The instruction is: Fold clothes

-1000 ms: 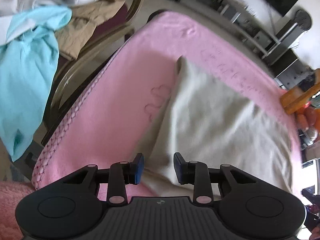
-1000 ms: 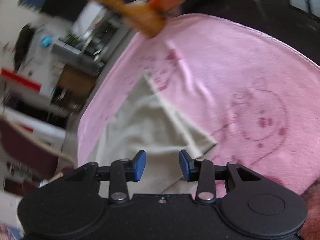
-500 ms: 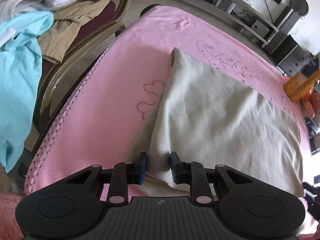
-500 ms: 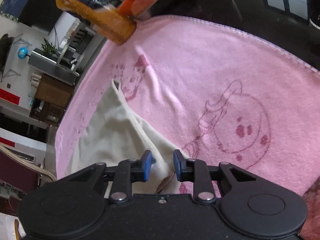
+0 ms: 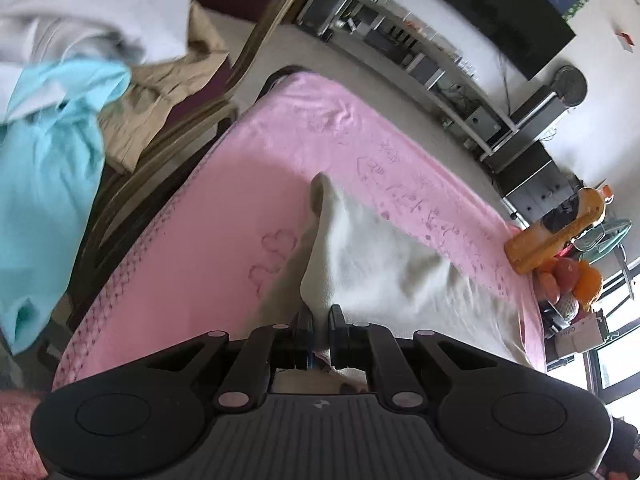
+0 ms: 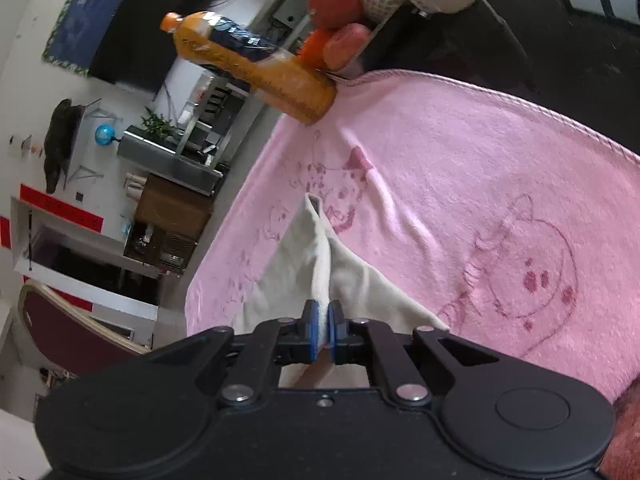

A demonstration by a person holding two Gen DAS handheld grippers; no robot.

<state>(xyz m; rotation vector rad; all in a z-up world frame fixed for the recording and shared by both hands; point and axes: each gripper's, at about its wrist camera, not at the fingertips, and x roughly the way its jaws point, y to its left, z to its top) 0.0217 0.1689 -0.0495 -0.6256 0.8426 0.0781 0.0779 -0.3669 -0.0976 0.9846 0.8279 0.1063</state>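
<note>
A cream garment lies on a pink blanket printed with cartoon drawings. My left gripper is closing on the garment's near edge, and the cloth rises between the pads as a pinched ridge. In the right wrist view the same cream garment sits on the pink blanket. There my right gripper is shut on another fold of its near edge. From each grip a taut crease runs to a far corner of the garment.
An orange drink bottle and a tray of fruit stand at the blanket's far corner. On the left, a chair holds a turquoise garment, a beige one and a pale grey one.
Both grippers went from open around the garment's near edge to pinched on it. The cloth has lifted into ridges between the pads, and the left view has risen slightly.
</note>
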